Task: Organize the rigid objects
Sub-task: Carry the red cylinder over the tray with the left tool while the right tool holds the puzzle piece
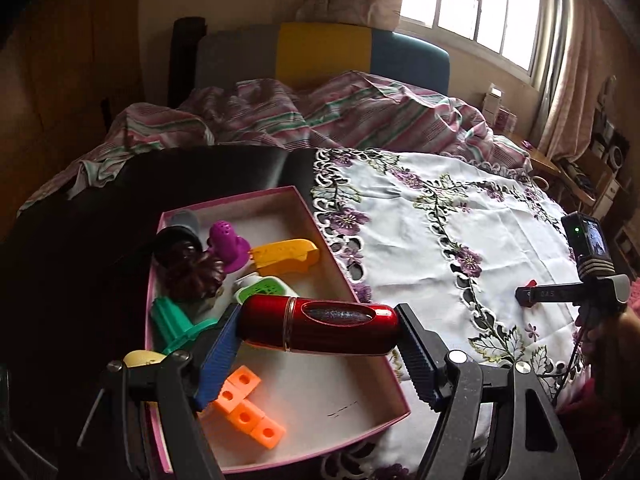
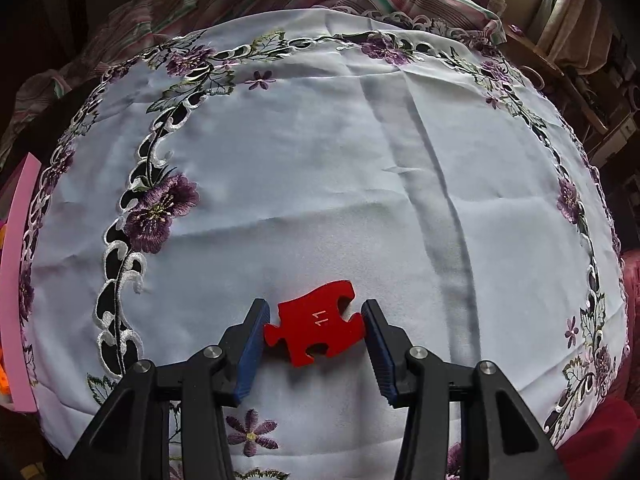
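Left gripper [image 1: 318, 354] nearest lens: jaws spread wide, clamping red case [image 1: 318, 326] end to end, held above pink box [image 1: 362, 428]. Box sits at cloth's [image 2: 320, 160] left edge; inside: orange blocks [image 1: 246, 410], green piece [image 1: 174, 322], yellow piece [image 1: 286, 256], purple piece [image 1: 226, 242]. Right gripper [image 2: 314, 330]: jaws part open, pressing both sides of red puzzle piece [image 2: 314, 328] marked 11, lying flat near cloth's near edge.

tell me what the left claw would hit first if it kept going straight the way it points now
Probably the yellow toy in the pink box, or the box's far wall. The left claw holds a red case crosswise over the box; depth is unclear.
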The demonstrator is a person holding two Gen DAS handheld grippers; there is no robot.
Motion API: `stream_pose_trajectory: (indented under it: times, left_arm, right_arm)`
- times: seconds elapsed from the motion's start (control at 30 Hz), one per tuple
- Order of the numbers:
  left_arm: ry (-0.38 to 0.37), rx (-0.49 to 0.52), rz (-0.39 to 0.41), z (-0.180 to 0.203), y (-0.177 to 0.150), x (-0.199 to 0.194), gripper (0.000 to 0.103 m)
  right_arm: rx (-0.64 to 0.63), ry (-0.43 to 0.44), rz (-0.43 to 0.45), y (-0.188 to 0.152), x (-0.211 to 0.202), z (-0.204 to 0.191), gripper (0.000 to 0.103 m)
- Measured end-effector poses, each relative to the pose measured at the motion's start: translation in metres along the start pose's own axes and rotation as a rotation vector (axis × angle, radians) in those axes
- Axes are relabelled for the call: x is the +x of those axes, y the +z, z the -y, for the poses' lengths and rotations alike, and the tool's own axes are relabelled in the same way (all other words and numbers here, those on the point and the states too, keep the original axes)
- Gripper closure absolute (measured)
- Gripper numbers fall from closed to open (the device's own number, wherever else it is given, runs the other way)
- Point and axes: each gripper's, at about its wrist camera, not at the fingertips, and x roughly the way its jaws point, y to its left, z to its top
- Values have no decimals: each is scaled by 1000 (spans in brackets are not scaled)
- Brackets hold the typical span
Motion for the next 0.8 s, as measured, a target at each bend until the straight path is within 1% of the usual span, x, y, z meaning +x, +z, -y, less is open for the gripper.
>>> stream_pose_trajectory:
  times: [0.33,0.8]
  left_arm:
    - [22,-32,-16,-17,-6,2,28]
    - [45,-52,-37,-29,-14,6,28]
  right_arm:
    - [-3,-2,1,0,0,0,55]
    - [-46,-19,15,-2,-2,-4,55]
